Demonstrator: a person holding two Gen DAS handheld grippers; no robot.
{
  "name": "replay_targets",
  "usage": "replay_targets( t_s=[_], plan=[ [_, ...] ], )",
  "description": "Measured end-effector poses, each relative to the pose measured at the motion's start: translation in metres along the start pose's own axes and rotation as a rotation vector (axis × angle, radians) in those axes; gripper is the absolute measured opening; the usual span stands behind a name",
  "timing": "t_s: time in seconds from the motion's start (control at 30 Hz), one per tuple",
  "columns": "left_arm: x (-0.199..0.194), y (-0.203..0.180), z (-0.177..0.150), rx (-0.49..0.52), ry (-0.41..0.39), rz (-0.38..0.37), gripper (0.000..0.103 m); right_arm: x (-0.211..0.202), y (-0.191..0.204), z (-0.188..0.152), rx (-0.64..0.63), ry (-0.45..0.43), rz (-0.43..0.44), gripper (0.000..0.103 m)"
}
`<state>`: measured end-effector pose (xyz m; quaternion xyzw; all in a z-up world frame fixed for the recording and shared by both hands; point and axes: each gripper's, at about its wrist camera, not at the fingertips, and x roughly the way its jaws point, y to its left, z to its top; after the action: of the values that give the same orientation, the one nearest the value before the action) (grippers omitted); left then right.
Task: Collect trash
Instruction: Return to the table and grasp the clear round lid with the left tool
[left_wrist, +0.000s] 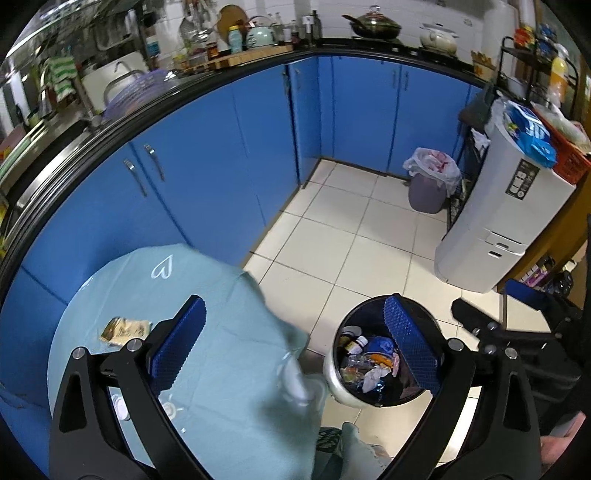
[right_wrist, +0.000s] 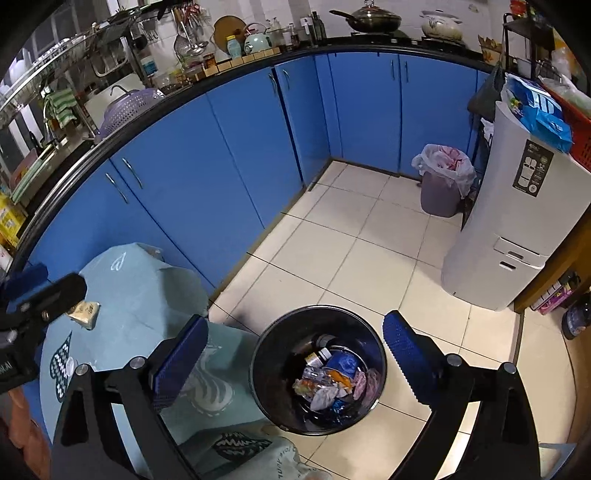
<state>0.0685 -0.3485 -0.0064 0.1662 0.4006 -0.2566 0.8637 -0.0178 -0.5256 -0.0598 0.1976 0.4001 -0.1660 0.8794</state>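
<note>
Here, both claws wide and empty, left claw (left_wrist: 295, 347) just beyond the wrapper (left_wrist: 125, 329) on the table (left_wrist: 229, 387).

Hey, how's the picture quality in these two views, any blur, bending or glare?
Left wrist view: straight blue cabinet fronts bow from fisheye distortion; the pale teal tablecloth's hanging edge is smeared. Right wrist view: sharper; the round black trash bin reads clearly, soft glare on the white floor tiles.

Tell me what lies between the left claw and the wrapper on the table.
Only bare light-blue tablecloth. In the left wrist view the open left claw hangs above it, the yellow wrapper just beyond its left finger.
</note>
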Motion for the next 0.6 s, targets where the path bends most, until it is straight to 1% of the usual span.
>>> replay_targets(
  t_s=[0.07,0.37,0.5,0.6],
  plan=[
    [0.000,0.013,-0.006,-0.022,0.005,0.015,0.096,0.001,0.012,0.000,-0.020,-0.006,0.015,0.093],
    [0.000,0.087,-0.044,-0.138,0.037,0.115,0.096,0.015,0.096,-0.006,-0.185,-0.029,0.094,0.093],
    [0.000,0.117,-0.064,-0.182,0.054,0.164,0.096,0.026,0.130,-0.009,-0.230,-0.016,0.138,0.093],
    [0.003,0.135,-0.079,-0.209,0.077,0.181,0.096,0.034,0.156,-0.013,-0.269,0.001,0.158,0.093]
  ],
)
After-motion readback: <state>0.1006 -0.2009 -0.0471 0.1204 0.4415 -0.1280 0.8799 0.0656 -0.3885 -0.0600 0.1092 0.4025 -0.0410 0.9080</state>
